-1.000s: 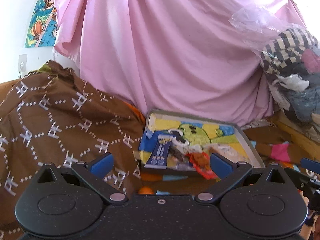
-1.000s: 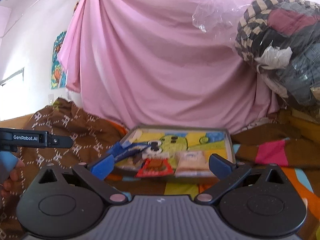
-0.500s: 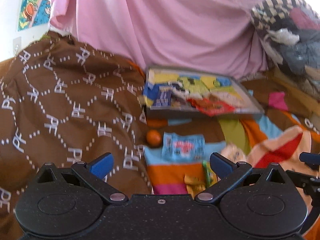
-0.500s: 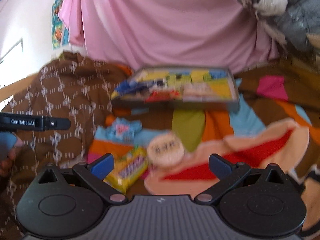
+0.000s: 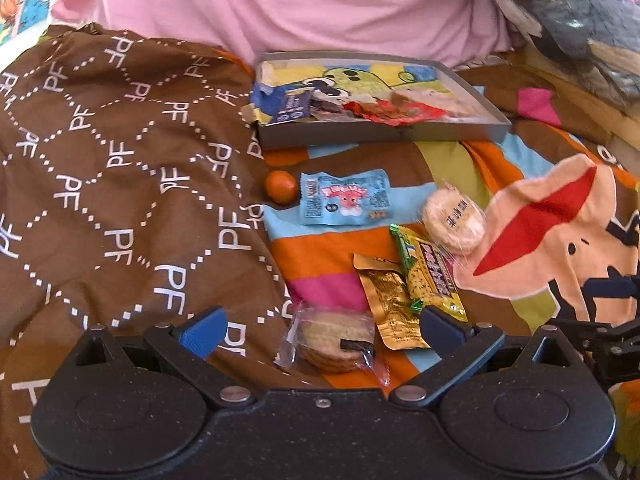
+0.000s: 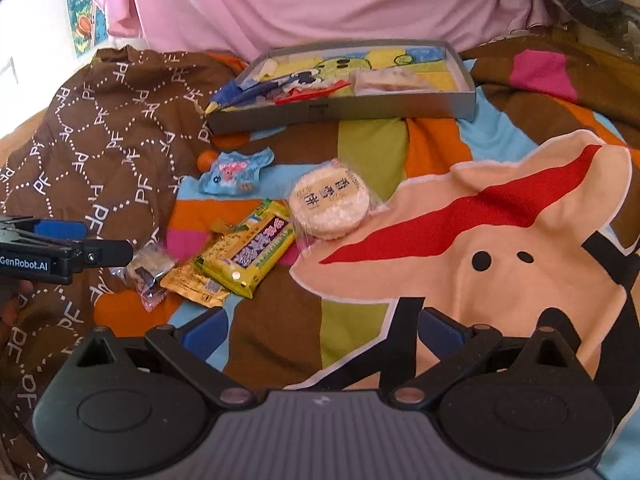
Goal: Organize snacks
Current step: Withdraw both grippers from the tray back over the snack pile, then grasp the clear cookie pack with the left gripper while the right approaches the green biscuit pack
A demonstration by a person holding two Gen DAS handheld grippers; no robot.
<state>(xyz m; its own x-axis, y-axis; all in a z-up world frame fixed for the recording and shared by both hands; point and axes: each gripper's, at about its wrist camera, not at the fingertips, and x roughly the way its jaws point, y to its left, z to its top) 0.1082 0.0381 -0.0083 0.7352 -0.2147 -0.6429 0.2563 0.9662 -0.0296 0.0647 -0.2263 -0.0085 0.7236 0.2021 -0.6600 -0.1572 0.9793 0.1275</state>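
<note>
Loose snacks lie on a colourful bedspread: a wrapped round biscuit (image 5: 334, 340), a gold packet (image 5: 390, 304), a yellow bar (image 5: 430, 272), a round rice cracker (image 5: 454, 220), a light-blue packet (image 5: 344, 198) and a small orange (image 5: 281, 186). Behind them a grey tray (image 5: 380, 132) holds several snacks. My left gripper (image 5: 320, 330) is open, low over the wrapped biscuit. My right gripper (image 6: 322, 330) is open above bare bedspread, nearer than the yellow bar (image 6: 246, 250) and rice cracker (image 6: 329, 204). The left gripper's fingers (image 6: 60, 229) show at the right wrist view's left edge.
A brown patterned blanket (image 5: 100, 180) is heaped on the left. A pink sheet (image 5: 280, 4) hangs behind the tray. A pile of clothes in plastic (image 5: 572, 16) sits at the far right. A hand (image 6: 16, 308) holds the left gripper.
Both grippers have tilted downward, from facing the tray and pink sheet to looking at the loose snacks on the bedspread. Both stay open and empty.
</note>
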